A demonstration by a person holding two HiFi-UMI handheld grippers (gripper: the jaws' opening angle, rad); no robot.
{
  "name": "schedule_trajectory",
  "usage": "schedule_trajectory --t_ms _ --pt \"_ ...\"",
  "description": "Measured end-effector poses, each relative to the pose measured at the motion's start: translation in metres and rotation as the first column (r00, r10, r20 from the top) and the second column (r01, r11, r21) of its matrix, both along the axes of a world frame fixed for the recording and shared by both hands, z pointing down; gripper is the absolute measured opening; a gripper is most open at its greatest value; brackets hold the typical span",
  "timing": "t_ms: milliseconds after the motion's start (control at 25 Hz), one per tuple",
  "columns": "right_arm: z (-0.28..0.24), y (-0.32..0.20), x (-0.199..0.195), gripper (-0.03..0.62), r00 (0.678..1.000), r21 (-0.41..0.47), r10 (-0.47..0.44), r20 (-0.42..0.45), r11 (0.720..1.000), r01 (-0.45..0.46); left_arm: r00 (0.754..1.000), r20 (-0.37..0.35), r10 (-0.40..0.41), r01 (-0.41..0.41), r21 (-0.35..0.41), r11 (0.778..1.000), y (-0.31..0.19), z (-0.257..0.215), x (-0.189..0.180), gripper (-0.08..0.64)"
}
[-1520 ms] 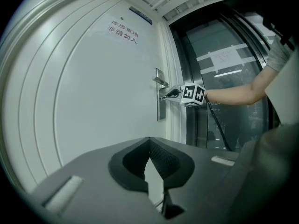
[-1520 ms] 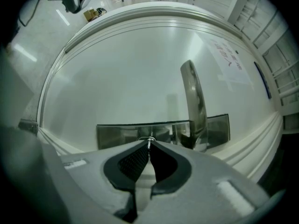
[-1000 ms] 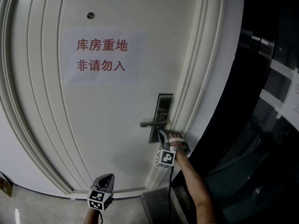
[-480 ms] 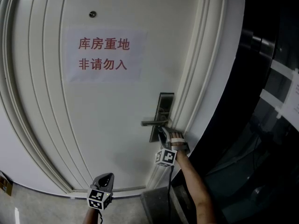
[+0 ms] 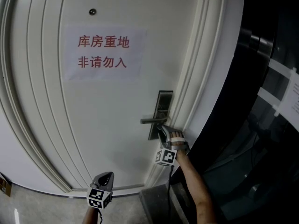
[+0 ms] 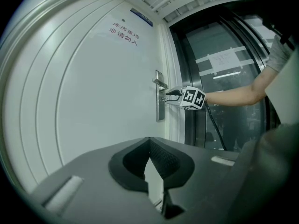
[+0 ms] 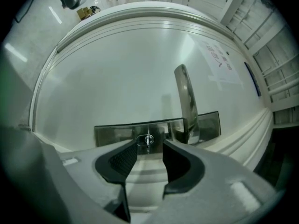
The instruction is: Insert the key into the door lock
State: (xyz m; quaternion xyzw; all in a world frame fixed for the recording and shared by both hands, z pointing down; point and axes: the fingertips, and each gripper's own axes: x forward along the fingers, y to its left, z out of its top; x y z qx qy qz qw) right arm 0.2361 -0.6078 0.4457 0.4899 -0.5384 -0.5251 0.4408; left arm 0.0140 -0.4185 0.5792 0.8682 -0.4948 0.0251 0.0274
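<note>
1. Left gripper [image 6: 149, 141]: grey moulded body with black ribbed pads, low and near at the left. Its jaws meet at the tips with nothing between them. It is well apart from the door.
2. Door [image 5: 107, 125]: smooth white panel with curved raised mouldings along its edges.
3. Sign [image 5: 103, 53]: rectangular sheet of white paper with red characters, flat on the upper panel.
4. Lock plate [image 5: 162, 104]: tall, narrow, dark polished metal, at the door's right edge.
5. Handle [image 5: 150, 121]: straight metal lever that projects left from the plate.
6. Key [image 7: 148, 140]: small and metallic, seated in the keyhole of the plate below the handle, with its head sticking out.
7. Right gripper [image 7: 150, 149]: close to the plate. Its jaws have just been opening and now stand apart. The key is between the pads, and neither pad touches it.
8. Glass panel [image 5: 261, 125]: dark and glossy, at the far right.
</note>
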Motion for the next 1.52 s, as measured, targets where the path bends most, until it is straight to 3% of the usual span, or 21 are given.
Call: schedule_trajectory --t_ms 560,720,840,920,1120,1320,1520 --pt "-0.012 0.038 0.001 0.018 0.997 0.040 0.073 0.036 0.996 -0.074 0.999 -0.001 0.049 -0.049 0.006 0.999 0.006 -0.005 -0.005 0.003" --pt "-0.011 0.052 0.004 0.002 0.990 0.047 0.083 0.112 0.995 -0.089 0.998 0.000 0.064 -0.064 0.011 0.998 0.010 -0.009 -0.010 0.003" --pt "-0.008 0.066 0.009 0.002 0.966 0.028 0.076 0.246 0.996 -0.086 0.997 0.002 0.077 -0.077 0.018 0.997 0.013 -0.012 -0.012 0.003" --pt "-0.008 0.079 0.010 0.002 0.922 0.004 0.062 0.382 0.998 -0.069 0.996 0.004 0.089 -0.089 0.024 0.996 0.016 -0.016 -0.012 0.003" --pt "-0.003 0.117 0.008 0.002 0.746 -0.040 0.042 0.664 0.999 -0.020 0.993 0.011 0.121 -0.121 0.035 0.992 0.027 -0.022 -0.013 0.003" --pt "0.008 0.150 0.003 0.002 0.550 -0.070 0.042 0.834 0.997 0.030 0.988 0.019 0.153 -0.153 0.034 0.988 0.039 -0.023 -0.013 0.003" --pt "0.026 0.181 -0.010 0.002 0.334 -0.096 0.053 0.941 0.989 0.113 0.983 0.022 0.184 -0.184 0.029 0.982 0.051 -0.021 -0.013 0.003"
